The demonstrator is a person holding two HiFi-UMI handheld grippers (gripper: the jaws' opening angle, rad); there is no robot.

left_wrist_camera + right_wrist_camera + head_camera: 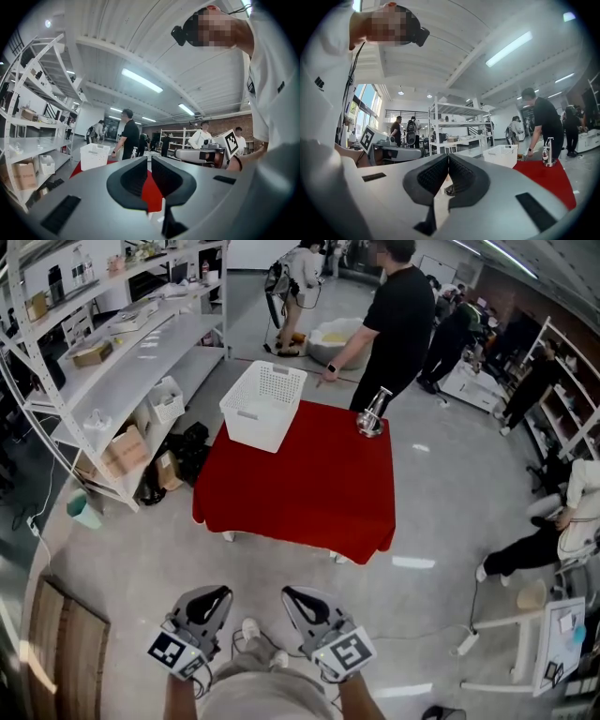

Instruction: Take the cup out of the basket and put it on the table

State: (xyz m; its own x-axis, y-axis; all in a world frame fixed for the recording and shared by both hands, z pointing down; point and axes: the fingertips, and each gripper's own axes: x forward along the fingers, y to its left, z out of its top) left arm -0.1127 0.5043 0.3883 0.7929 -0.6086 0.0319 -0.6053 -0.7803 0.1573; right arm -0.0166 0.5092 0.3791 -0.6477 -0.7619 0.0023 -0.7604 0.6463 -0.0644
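The white perforated basket (264,404) stands on the far left part of the red-clothed table (300,493); what lies inside it I cannot make out. A shiny metal vessel (372,415) stands on the table's far right corner. Both grippers are held low against my body, well short of the table. My left gripper (211,601) has its jaws drawn together with nothing between them, and so has my right gripper (302,601). The left gripper view looks past its gripper (149,161) at the basket (95,155). The right gripper view looks past its gripper (449,159) at the basket (502,155) and the metal vessel (547,152).
A person in black (394,324) leans at the table's far side, one hand near the basket. White shelving (122,362) with boxes runs along the left. A seated person (562,531) and a white stand (553,643) are at the right. Bare floor separates me from the table.
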